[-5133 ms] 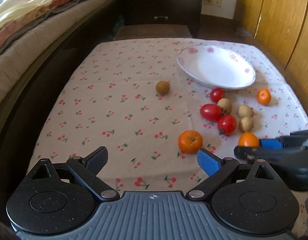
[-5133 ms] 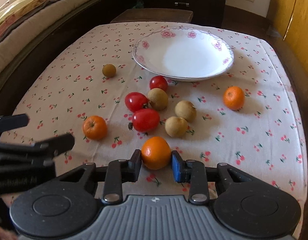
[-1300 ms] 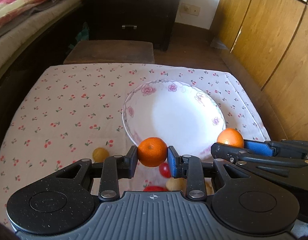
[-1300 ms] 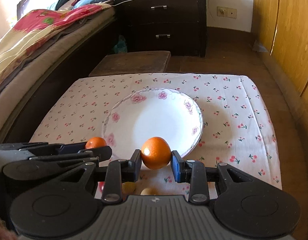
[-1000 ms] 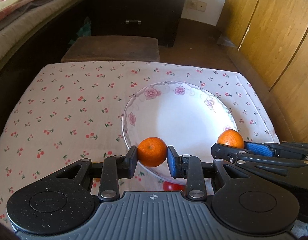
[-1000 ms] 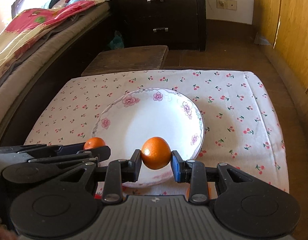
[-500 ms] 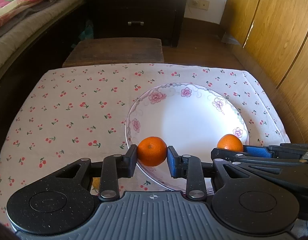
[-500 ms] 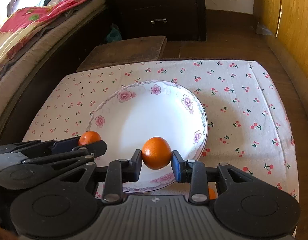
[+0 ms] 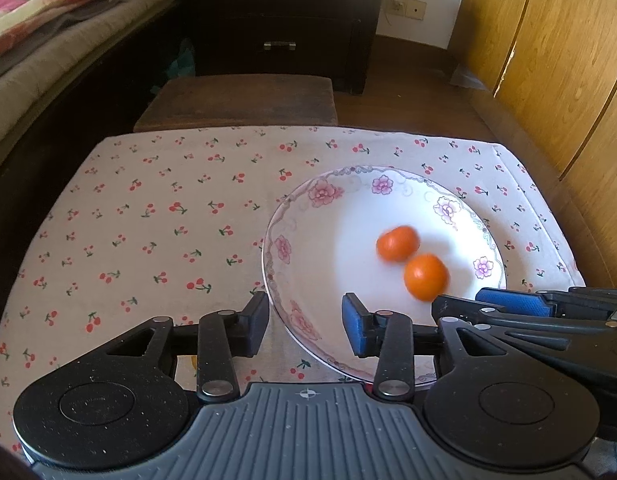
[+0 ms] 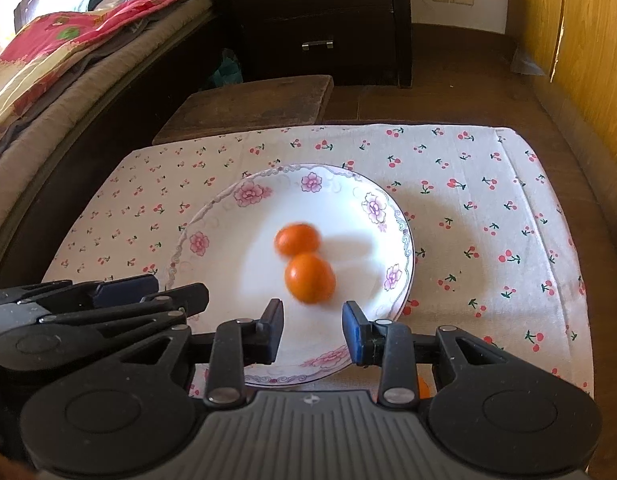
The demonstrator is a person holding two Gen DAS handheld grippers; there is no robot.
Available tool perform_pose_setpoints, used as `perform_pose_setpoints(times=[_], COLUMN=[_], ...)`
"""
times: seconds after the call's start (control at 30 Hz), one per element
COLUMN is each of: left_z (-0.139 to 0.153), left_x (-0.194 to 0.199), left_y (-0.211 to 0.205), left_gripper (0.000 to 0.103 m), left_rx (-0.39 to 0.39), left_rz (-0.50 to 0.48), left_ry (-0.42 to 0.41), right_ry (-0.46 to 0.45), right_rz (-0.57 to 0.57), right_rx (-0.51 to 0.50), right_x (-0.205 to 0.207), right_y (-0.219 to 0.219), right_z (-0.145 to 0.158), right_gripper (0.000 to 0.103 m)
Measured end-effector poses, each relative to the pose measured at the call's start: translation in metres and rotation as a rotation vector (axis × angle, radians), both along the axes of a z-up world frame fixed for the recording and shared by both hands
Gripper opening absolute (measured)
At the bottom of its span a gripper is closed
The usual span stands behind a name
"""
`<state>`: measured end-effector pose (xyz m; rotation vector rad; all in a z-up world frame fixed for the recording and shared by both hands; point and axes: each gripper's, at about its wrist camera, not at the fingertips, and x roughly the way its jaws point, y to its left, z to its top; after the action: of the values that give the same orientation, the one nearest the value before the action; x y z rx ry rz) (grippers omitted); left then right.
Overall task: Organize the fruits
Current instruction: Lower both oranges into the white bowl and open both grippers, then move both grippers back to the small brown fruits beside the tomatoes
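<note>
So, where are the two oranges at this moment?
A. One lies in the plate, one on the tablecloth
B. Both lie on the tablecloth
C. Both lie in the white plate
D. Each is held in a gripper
C: the two oranges lie side by side in the white plate, and both the left gripper and the right gripper hold nothing.

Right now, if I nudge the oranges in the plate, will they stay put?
Probably not: both oranges are round and look blurred, likely rolling. The plate looks smooth, but its raised rim should keep them in.
</note>
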<state>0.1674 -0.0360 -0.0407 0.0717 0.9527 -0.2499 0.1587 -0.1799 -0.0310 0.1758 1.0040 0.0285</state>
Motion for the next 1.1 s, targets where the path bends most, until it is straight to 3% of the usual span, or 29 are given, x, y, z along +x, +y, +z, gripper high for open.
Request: perform_pose_setpoints(times=[0.2, 1.1], left_z=[0.007, 0.025], left_x=[-0.003, -0.029], left_y=[0.004, 0.027], left_gripper=[0.055, 0.062], left_rx=[-0.013, -0.014], left_rz=[0.001, -0.037], left_ry=[-0.018, -0.066], right_ry=[-0.022, -0.070], right_rz=[-0.005, 0.065], right_rx=[0.002, -0.079], right_x=[-0.005, -0.038], right_y=[0.000, 0.031], right_z=[0.009, 0.034], right_gripper=[0.034, 0.035])
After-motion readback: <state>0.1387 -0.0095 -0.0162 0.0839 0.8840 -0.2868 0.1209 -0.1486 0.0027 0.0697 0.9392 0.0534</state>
